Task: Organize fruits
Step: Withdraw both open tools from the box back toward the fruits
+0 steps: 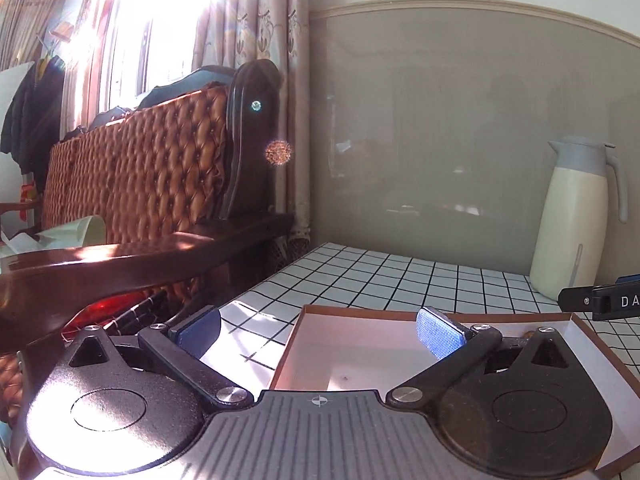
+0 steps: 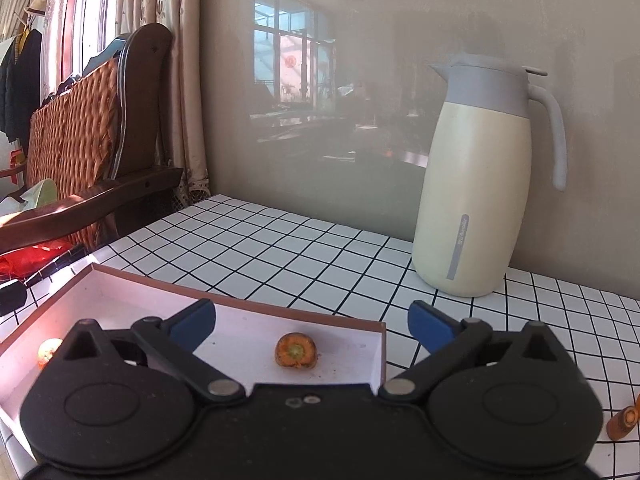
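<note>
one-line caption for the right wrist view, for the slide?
Open right gripper above a shallow box holding a carrot piece, cream jug behind on the checked tabletop.

The checked table (image 2: 280, 240) lies bare between the shallow box (image 2: 240, 308) and the wall — open room to pass across. At the back right a tall cream jug (image 2: 476, 184) stands near the wall, its handle jutting right. The box's low walls rim its floor, where a carrot piece (image 2: 296, 350) lies mid-floor and another piece (image 2: 48, 352) sits at the left side. A wooden sofa arm (image 1: 140, 260) crowds the table's left edge — little room there.
</note>
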Available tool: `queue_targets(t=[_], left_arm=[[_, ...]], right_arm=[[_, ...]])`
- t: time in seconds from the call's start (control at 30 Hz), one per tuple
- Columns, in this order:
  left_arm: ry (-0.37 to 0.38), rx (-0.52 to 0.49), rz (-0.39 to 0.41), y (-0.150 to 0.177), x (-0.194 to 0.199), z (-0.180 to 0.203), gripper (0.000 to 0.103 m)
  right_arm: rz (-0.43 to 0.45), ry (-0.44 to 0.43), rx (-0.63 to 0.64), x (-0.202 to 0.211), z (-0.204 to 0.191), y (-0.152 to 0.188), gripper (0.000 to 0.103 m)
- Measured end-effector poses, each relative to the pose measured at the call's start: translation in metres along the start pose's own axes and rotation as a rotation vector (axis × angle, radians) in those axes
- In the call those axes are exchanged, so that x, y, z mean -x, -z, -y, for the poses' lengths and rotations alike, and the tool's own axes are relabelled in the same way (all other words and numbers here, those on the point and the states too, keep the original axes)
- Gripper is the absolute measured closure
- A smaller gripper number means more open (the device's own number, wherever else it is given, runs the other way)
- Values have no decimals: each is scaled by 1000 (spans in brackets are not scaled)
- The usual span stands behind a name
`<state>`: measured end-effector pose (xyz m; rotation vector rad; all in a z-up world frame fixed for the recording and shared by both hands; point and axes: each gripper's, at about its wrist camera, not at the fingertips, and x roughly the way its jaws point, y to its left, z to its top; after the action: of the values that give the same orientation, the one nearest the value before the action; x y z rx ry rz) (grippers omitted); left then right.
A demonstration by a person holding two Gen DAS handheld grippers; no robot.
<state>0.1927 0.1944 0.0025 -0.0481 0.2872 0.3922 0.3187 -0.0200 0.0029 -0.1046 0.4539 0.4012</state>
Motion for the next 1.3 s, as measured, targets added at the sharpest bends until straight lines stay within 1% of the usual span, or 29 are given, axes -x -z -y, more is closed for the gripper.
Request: queue_targets(t=[0.23, 0.57, 0.7, 0.83, 1.07, 1.17, 1.3], left_arm=[[-12, 12, -35, 3, -8, -3, 0], [-30, 8, -52, 3, -11, 0, 0], [-15, 19, -67, 1, -12, 1, 0], [-13, 29, -71, -1, -5, 3, 0], [-9, 52, -79, -2, 15, 10, 0], [15, 65, -56, -3, 27, 17, 0], [56, 37, -25, -1, 42, 38, 0]], right_arm=[[-2, -19, 3, 2, 0, -1, 6], [-10, -42, 12, 3, -4, 1, 6], [-9, -48, 30, 6, -8, 1, 6], [-6, -34, 26, 13, -6, 4, 6], [42, -15, 24, 41, 3, 8, 6], [57, 1, 10, 54, 12, 12, 6], [75, 35, -2, 74, 29, 21, 6]])
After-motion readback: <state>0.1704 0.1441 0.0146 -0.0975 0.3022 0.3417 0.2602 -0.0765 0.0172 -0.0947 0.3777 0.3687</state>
